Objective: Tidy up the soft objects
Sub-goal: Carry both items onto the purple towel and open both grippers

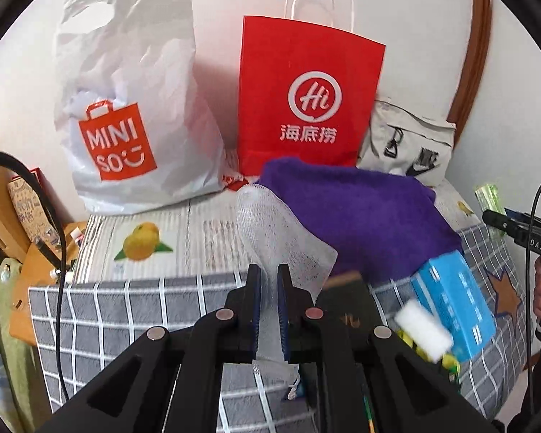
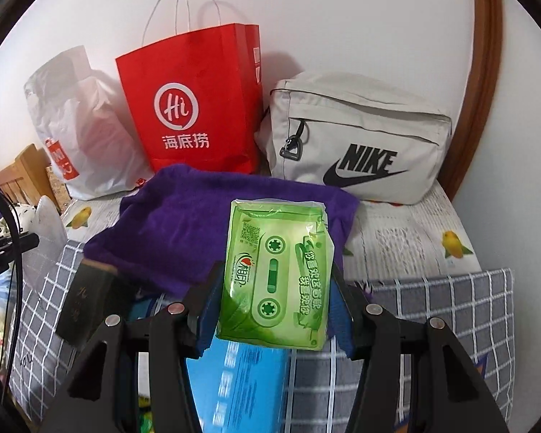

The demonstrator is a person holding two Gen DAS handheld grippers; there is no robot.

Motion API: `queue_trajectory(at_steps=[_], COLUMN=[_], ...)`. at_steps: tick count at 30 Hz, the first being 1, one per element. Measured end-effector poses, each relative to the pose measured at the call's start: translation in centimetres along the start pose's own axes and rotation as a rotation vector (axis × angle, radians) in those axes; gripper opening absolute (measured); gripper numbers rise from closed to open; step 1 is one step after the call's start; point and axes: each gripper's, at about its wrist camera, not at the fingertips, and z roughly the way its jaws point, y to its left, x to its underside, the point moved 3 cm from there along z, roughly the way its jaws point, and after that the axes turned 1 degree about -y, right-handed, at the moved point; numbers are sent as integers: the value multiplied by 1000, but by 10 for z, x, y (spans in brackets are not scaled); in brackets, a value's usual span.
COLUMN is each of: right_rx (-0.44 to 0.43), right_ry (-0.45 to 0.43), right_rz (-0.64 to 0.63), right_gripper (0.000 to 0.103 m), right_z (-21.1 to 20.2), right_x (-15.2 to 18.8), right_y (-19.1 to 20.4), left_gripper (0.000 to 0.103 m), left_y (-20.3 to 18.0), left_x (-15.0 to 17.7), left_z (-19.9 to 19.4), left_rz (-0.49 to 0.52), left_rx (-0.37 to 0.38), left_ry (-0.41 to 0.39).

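Both hands are carrying something above the bed (image 2: 414, 238), whose printed sheet and grey checked cover hold the remaining clutter. The left tongs (image 1: 269, 281) are pinched almost fully closed on a white mesh net (image 1: 270, 223), which stands up from between the pads and flops to the right over the edge of the purple towel (image 1: 360, 209). The right tongs (image 2: 276, 306) stand about half open, but only because they are clamped across the short width of a green tissue pack (image 2: 276, 278); the pack's long axis runs along the fingers, pointing away toward the wall. Three candidate containers line the wall beyond the towel: a white plastic bag (image 1: 126, 126) on the left, a red paper bag (image 2: 198, 108) in the middle and a beige pouch (image 2: 360, 137) on the right. From the right wrist view the tissue pack points between the red bag and the pouch, with the pouch's zip appearing shut, so the open-topped red bag looks the likelier drop. From the left wrist view the net lies between the white bag and the red bag, with neither clearly nearer. Either load has to clear the towel heap to get there. A blue box (image 1: 454, 303), a dark box (image 2: 86, 299) and a white sponge (image 1: 423, 328) lie on the cover near the tongs, not yet sorted.
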Motion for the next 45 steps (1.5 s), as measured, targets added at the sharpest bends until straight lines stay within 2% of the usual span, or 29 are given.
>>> queue_trajectory(at_steps=[7, 16, 24, 31, 37, 39, 40, 42, 45], right_rx=[10, 26, 25, 11, -14, -7, -11, -15, 7], right_ry=[27, 130, 204, 282, 307, 304, 297, 279, 246], right_rz=[-21, 4, -4, 23, 29, 5, -5, -25, -38], right_gripper=[53, 53, 53, 53, 54, 64, 66, 79, 84], right_z=[40, 113, 161, 192, 201, 201, 198, 191, 176], right_x=[-18, -32, -36, -29, -29, -30, -30, -32, -31], right_y=[-3, -21, -23, -29, -32, -30, -28, -23, -22], left_gripper=[9, 9, 9, 9, 9, 9, 9, 9, 9], left_y=[-7, -14, -18, -40, -47, -48, -50, -53, -56], left_x=[-16, -26, -37, -41, -50, -54, -56, -62, -69], left_z=[33, 69, 82, 99, 112, 117, 120, 126, 139], left_rz=[-19, -12, -36, -7, 2, 0, 1, 13, 17], left_rx=[36, 62, 95, 121, 129, 142, 141, 130, 130], left_ry=[14, 51, 52, 75, 85, 91, 94, 92, 109])
